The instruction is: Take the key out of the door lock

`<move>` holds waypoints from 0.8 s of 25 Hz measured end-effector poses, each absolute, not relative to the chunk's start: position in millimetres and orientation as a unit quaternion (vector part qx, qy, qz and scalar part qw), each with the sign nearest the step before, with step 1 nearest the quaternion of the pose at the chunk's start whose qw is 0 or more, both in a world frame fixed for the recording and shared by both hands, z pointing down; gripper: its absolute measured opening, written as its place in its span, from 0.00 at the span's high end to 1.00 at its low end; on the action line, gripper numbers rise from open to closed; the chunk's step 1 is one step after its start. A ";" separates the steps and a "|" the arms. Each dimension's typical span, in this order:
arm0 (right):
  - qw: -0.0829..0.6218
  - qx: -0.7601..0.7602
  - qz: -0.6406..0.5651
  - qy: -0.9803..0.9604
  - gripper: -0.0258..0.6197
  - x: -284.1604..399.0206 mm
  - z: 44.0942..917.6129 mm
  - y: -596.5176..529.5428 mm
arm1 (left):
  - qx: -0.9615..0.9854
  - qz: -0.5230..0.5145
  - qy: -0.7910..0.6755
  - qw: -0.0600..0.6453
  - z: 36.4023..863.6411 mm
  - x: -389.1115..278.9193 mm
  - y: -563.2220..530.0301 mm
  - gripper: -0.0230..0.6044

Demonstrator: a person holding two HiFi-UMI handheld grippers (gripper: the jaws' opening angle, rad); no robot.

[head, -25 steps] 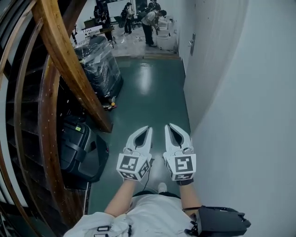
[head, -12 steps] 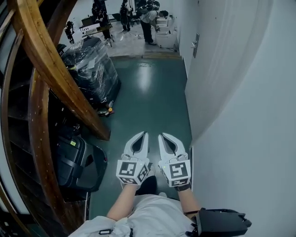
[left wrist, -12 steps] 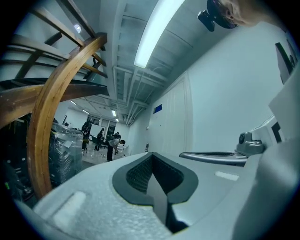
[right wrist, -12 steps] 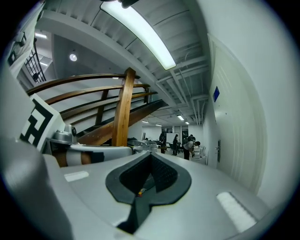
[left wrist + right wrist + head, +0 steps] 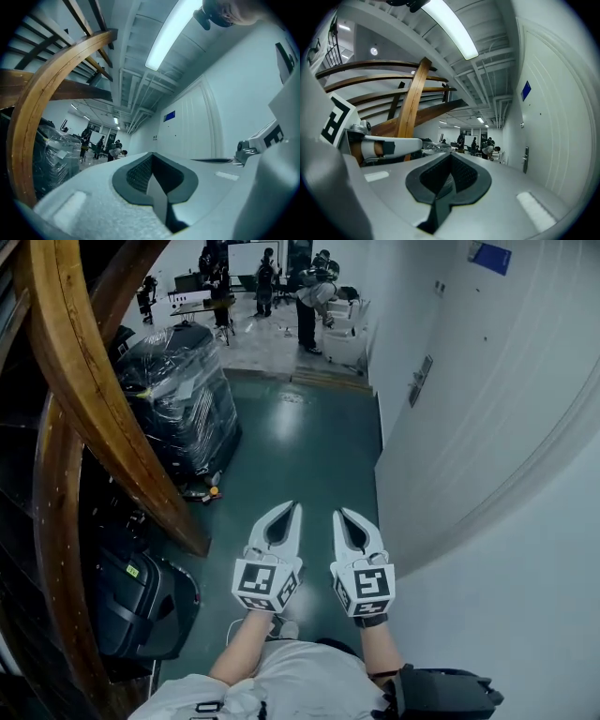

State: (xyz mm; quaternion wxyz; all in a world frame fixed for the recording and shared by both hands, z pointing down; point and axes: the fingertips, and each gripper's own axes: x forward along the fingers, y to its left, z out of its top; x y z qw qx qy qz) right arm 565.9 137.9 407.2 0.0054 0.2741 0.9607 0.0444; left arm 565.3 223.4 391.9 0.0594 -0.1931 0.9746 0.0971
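Both your left gripper (image 5: 293, 509) and right gripper (image 5: 340, 516) are clenched and empty, side by side over the floor (image 5: 309, 446). The door lock (image 5: 419, 383) sits well ahead on the right wall (image 5: 487, 427), and its key is too small to see. Approach squarely and open one gripper only when near.

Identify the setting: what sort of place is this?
Probably a corridor beside a stairway in a workshop or lab building. It has a curved brown wooden stair beam, a glossy dark green floor, a bulky black load wrapped in clear plastic film, and people working at the far end.
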 end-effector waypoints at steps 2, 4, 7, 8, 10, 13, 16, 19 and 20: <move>-0.004 0.281 0.043 0.959 0.95 546.2 416.3 150.4 | -0.183 0.100 0.977 0.049 400.1 540.2 237.0 0.96; -0.017 0.288 0.044 0.956 0.95 526.7 425.5 161.1 | -0.186 0.102 0.977 0.033 409.7 516.5 241.5 0.96; -0.021 0.298 0.044 0.953 0.95 494.8 430.3 169.2 | -0.208 0.100 0.973 0.027 416.0 488.3 232.8 0.96; -0.019 0.299 0.042 0.953 0.95 481.3 430.0 170.0 | -0.212 0.097 0.972 0.028 416.4 477.1 229.6 0.96; -0.014 0.303 0.034 0.952 0.95 450.7 430.8 170.6 | -0.213 0.090 0.972 0.028 418.8 450.7 226.8 0.96; -0.011 0.307 0.025 0.951 0.95 392.4 434.6 171.3 | -0.205 0.083 0.975 0.021 425.7 396.8 230.8 0.96; 0.005 0.307 0.019 0.951 0.95 331.0 420.8 159.6 | -0.197 0.079 0.977 0.018 421.9 338.9 227.5 0.96; 0.036 0.300 0.014 0.953 0.95 272.4 392.2 137.8 | -0.192 0.071 0.978 0.032 403.4 284.2 214.0 0.96; 0.041 0.298 0.008 0.954 0.95 253.3 385.6 130.9 | -0.192 0.066 0.979 0.035 397.7 268.0 208.2 0.96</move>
